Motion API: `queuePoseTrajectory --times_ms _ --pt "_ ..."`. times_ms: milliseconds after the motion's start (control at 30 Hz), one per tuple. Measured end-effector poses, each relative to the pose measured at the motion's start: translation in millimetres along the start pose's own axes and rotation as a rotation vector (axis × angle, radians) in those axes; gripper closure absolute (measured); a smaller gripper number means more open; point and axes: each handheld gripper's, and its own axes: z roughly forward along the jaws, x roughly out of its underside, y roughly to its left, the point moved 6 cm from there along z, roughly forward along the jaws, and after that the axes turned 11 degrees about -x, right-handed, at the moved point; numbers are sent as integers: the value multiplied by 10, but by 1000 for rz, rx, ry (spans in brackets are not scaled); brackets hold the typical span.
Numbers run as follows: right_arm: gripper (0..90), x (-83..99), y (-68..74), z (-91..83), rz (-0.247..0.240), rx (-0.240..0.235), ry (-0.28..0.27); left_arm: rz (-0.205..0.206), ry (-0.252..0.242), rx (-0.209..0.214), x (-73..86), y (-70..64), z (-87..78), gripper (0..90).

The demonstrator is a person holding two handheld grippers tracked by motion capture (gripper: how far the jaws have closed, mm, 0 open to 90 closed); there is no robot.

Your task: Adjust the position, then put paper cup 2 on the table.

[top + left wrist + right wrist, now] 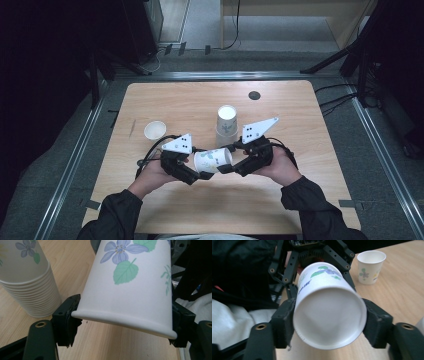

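Held on its side above the near middle of the table (pixel 165 100), between both tools: one paper cup (pixel 213 161), white, printed with violet flowers and green leaves. Left gripper (pixel 196 170) pinching it at the rolled rim, one jaw at nine o'clock and one at three o'clock of the lip in the left gripper view, pads touching paper on both sides. Right gripper (pixel 226 159) pinching the opposite, closed end, again at nine and three o'clock around the recessed base in the right gripper view. Neither pair spread, neither pressed together empty; both closed on the cup.

At twelve o'clock from the held cup, near it: a stack of cups (pixel 226 125), upside down, many rims nested at its foot. At ten o'clock, well apart: a single upright cup (pixel 155 130), mouth up.

Handling, as a judgement: very light, thin-walled, easily dented or ovalled by a hard squeeze; slightly slick coated paper, so a gentle, even pinch. Stiffest points likely the rolled lip and the base ring, which is where the jaws sit now. Mid-wall best avoided, softest there.

Writing: a short dark printed mark along the cup wall near the base in the right gripper view, too blurred to read. No brand legible elsewhere.
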Motion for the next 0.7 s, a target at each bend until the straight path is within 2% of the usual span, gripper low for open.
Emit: queuePoseTrajectory --times_ms 33,67,100,167,200,233,267,367,467,500,533,567,600,633,667,700 --pt "222 0 0 18 -35 36 14 9 0 -2 -6 7 -25 254" --pt "222 0 0 18 -35 36 14 9 0 -2 -6 7 -25 253" --pt "214 16 -3 29 -54 67 44 -7 5 10 -23 31 -70 253" --pt "214 27 -7 30 -55 69 46 -7 8 -1 -28 44 -85 253" --pt "214 57 -27 29 -51 77 59 -11 38 -17 -41 77 -115 253" --pt "214 80 -33 26 -43 77 61 -13 45 -26 -50 89 -120 253" --pt "214 80 -33 26 -43 77 61 -13 45 -26 -50 89 -120 253" --pt "217 147 -32 21 -41 97 84 4 93 -14 -70 110 -112 252" --pt "229 183 -39 16 -34 110 96 14 108 -13 -74 120 -88 252" --pt "233 193 -43 13 -31 112 96 34 137 -17 -64 131 -65 252" --pt "235 204 -46 12 -27 114 96 34 137 -17 -64 131 -65 252" --pt "237 215 -51 6 -26 120 98 51 172 -19 -52 142 -41 252" --pt "237 215 -51 6 -26 120 98 51 172 -19 -52 142 -41 252" --pt "240 241 -52 -1 -16 131 102 65 210 -20 -43 149 -7 252" --pt "240 241 -52 -1 -16 131 102 65 210 -20 -43 149 -7 252" --pt "242 266 -62 -7 -17 140 107 81 241 -20 -36 154 30 252"
